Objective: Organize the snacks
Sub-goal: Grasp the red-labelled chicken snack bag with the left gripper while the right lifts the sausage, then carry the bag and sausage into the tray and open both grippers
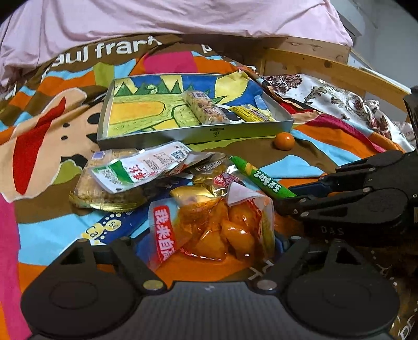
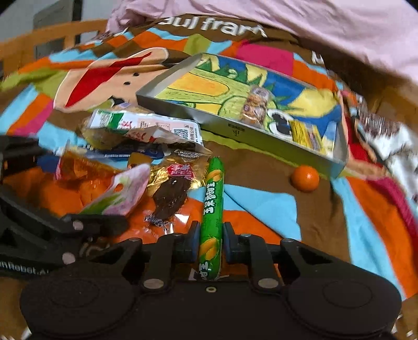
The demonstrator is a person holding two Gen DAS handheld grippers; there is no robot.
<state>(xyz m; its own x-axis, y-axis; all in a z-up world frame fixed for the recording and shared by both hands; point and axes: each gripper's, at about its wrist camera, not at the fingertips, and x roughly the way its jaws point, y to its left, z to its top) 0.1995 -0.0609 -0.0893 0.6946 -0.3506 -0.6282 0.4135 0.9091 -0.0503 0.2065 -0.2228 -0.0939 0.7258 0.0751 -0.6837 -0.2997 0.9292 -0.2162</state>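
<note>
Right tongs (image 2: 210,245) pinch one sausage (image 2: 212,206) — one orange (image 2: 305,178)

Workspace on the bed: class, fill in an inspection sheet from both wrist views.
Surface: colourful cartoon blanket.
Job's things: shallow box holding a few wrapped bars; snack pile in front; green corn sausage.
Clutter: small orange ball beside the box.
Grippers: right gripper shut on the sausage; left gripper open around an orange snack bag.
Cables: nothing seen.
Surroundings: pink cover, wooden bed frame.
</note>
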